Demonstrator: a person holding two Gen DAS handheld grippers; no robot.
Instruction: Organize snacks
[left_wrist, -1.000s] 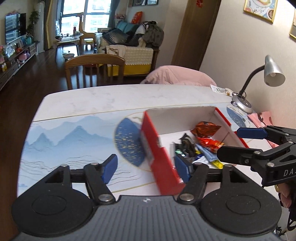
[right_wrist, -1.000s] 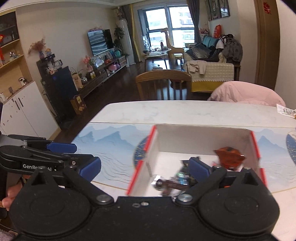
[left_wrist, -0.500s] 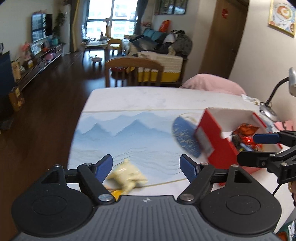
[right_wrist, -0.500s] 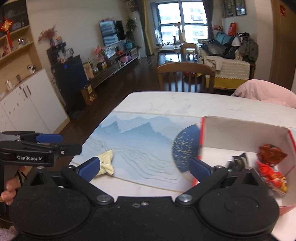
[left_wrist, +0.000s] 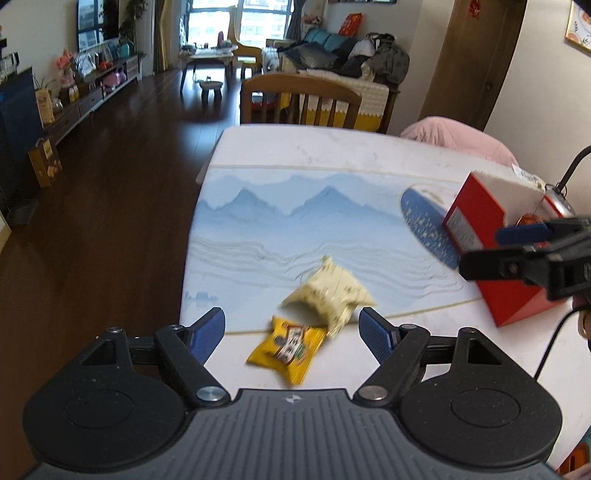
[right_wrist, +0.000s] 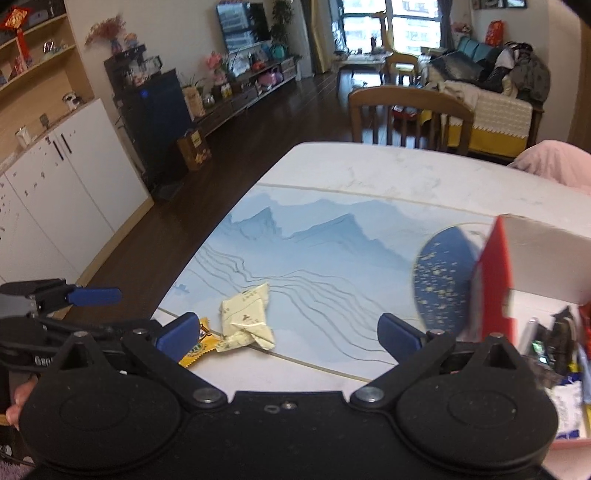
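Here we see the left gripper (left_wrist: 291, 328) and right gripper (right_wrist: 288, 332) both spread wide and empty above the yellow packet (left_wrist: 286, 345) and cream packet (left_wrist: 328, 291); the red box (left_wrist: 476, 236) sits right.

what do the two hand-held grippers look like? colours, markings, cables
Both match: the left hand-held gripper and right hand-held gripper have matte black bodies with round discs, silver pivot bolts, angled black links and blue ribbed finger pads. White "GenRobot" lettering shows partly on the left one's side. A black cable runs beside the right one.
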